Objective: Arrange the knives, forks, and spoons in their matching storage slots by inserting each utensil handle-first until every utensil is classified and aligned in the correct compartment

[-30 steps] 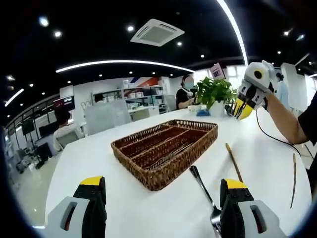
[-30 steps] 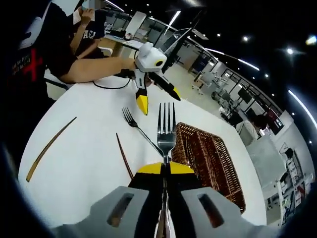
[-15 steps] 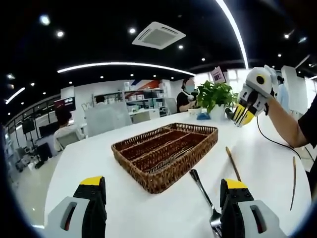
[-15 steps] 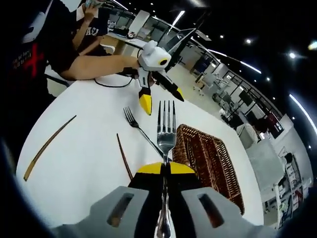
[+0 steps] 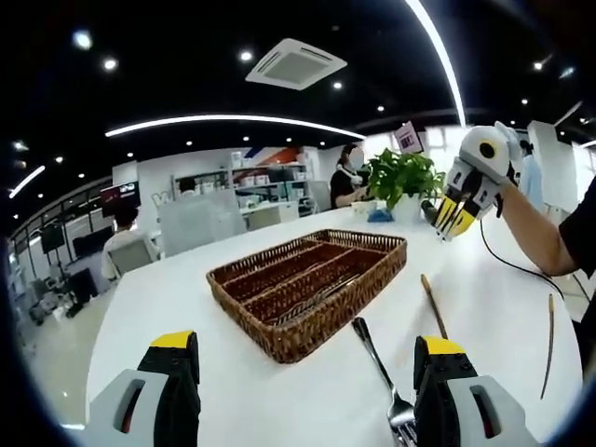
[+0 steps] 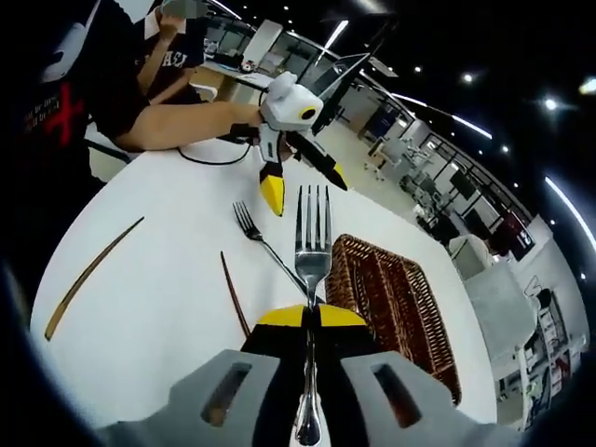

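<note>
Utensils: one fork [image 6: 313,237] is clamped in the right gripper [image 6: 310,321]; a second fork [image 5: 380,368] lies on the table [image 5: 186,307] just ahead of the left gripper's [image 5: 303,368] right jaw, tines toward that jaw.
Tray: wicker basket [image 5: 298,279] with long slots, ahead of the left gripper and slightly to its left; ahead-right of the right gripper in the right gripper view.
Tray contents: slots look largely bare; a thin metallic piece may lie in one slot, too small to identify.
Right gripper: jaws closed on the fork's neck, tines pointing forward and away, handle end showing between the jaws toward the camera.
Left gripper: jaws spread wide, nothing between them, poised above the table.
Loose sticks: one brown stick [image 5: 432,303] lies just beyond the table fork; a second [image 5: 548,340] lies well off to the right, near the person's arm. Whether they are chopsticks or handles cannot be told.
Done: little or nothing appears sorted.
Left: the held fork has yet to reach a slot, and since it points tines-first it probably needs turning for handle-first entry; the table fork and both sticks remain outside the tray.
Knives, spoons: none identifiable.
</note>
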The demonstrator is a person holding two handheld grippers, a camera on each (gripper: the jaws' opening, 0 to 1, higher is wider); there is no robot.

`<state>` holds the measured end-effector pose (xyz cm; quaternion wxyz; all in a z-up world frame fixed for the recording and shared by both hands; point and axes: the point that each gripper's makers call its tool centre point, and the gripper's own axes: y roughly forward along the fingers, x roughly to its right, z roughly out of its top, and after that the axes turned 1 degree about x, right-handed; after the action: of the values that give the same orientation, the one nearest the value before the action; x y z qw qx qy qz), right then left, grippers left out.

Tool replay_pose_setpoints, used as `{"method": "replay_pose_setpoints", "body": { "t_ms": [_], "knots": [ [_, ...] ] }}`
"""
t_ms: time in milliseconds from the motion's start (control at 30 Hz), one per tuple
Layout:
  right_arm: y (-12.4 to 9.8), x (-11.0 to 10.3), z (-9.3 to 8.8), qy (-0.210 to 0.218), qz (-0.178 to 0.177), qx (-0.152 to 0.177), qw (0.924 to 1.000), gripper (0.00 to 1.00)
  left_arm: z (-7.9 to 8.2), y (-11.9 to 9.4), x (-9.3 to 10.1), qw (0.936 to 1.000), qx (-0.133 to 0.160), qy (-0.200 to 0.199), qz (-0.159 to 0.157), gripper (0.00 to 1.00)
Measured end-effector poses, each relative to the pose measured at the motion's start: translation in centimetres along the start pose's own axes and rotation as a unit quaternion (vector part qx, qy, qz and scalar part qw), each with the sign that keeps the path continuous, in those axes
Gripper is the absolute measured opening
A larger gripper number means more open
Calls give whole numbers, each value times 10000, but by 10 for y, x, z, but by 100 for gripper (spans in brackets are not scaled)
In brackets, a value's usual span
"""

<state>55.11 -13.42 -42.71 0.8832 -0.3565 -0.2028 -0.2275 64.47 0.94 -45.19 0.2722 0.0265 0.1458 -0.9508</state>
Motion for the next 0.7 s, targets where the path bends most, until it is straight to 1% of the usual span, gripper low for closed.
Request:
{"method": "replay_pose_setpoints", "body": {
  "t_ms": [67,200,233,300,400,467,533,700],
  "knots": [
    [0,0,-1,-5,3,-11,10000,0,1,-1,0,10000,20,-13,-32,100],
    [1,-2,2,-77,38,72,9999,0,7,-3,-3,9999,118,31,86,100],
    [2,-3,4,-87,64,118,9999,0,12,-4,-5,9996,214,91,137,100],
    [3,-4,6,-167,70,132,9997,0,13,-5,-5,9996,234,49,138,100],
    [5,-5,8,-288,61,139,9995,0,13,-5,-7,9996,246,72,156,100],
    [9,-6,11,-296,78,274,9992,0,11,-3,-8,9996,242,-16,120,100],
    [14,-2,8,-381,16,201,9991,0,9,-1,-6,9997,211,-70,68,100],
    [20,6,5,-388,66,178,9991,0,7,1,-5,9998,157,6,82,100]
  ]
}}
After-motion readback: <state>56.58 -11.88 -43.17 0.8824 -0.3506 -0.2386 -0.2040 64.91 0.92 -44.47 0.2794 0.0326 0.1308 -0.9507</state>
